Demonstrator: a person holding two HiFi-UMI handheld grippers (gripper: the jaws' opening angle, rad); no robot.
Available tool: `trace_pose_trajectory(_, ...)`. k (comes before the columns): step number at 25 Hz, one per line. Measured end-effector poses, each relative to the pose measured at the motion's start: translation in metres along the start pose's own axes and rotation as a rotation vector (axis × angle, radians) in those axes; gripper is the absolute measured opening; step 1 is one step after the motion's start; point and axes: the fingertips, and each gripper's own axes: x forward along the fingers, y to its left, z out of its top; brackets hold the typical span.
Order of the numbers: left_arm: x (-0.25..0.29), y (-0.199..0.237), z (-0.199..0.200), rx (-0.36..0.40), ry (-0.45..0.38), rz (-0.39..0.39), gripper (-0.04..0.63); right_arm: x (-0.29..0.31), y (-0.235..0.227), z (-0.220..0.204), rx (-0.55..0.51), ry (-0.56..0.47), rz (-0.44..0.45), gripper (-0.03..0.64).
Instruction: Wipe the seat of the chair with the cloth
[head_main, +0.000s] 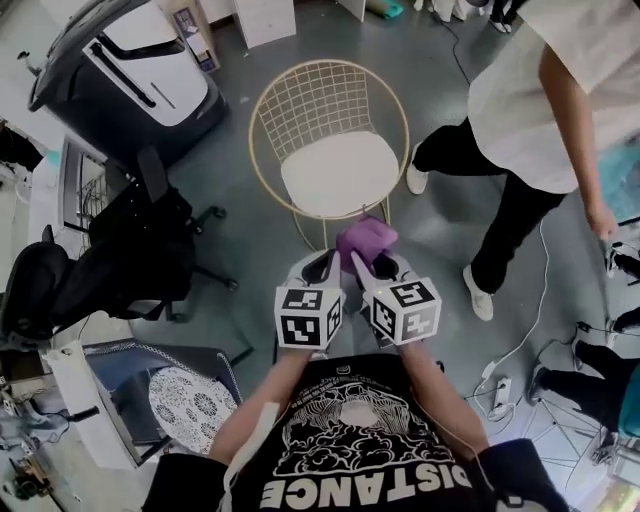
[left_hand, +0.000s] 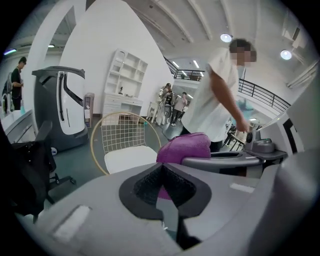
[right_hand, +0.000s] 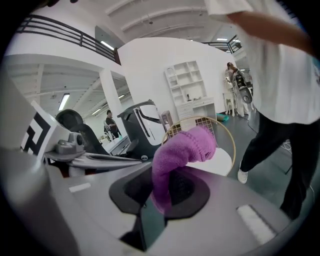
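Observation:
The chair (head_main: 330, 110) has a gold wire frame and a white seat (head_main: 340, 172); it stands just ahead of both grippers. My right gripper (head_main: 385, 265) is shut on a purple cloth (head_main: 365, 238), which bunches up over its tips at the seat's near edge. In the right gripper view the cloth (right_hand: 182, 147) runs down between the black pads (right_hand: 192, 190) of the right gripper (right_hand: 165, 181). My left gripper (head_main: 322, 268) is close beside it, its jaws (left_hand: 162, 172) shut tip to tip. The cloth (left_hand: 185, 147) shows just right of them, with the seat (left_hand: 130, 157) beyond.
A person in a white shirt and black trousers (head_main: 520, 130) stands close to the chair's right side. A black office chair (head_main: 130, 250) and a grey-and-white machine (head_main: 140, 70) are on the left. Cables and a power strip (head_main: 500, 388) lie on the floor at right.

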Motion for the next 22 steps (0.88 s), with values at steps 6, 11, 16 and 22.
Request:
trace_pose_trajectory(6,0.051,0.004,0.023,-0.032,0.026,0.041,-0.003,0.028,-0.047,0.020,0.014,0.039,0.033,0.060)
trace_pose_trajectory(11,0.086,-0.002,0.041,-0.050,0.049,0.076,-0.003,0.041,-0.083,0.039,0.025,0.071,0.068,0.061)
trace_pose_trajectory(16,0.110,0.001,0.059,-0.059,0.059,0.125,-0.003,0.056,-0.106,0.055,0.039,0.102,0.111,0.060)
trace_pose_trajectory(22,0.112,0.016,0.057,-0.076,0.053,0.191,-0.003,0.071,-0.104,0.047,0.020,0.125,0.182,0.060)
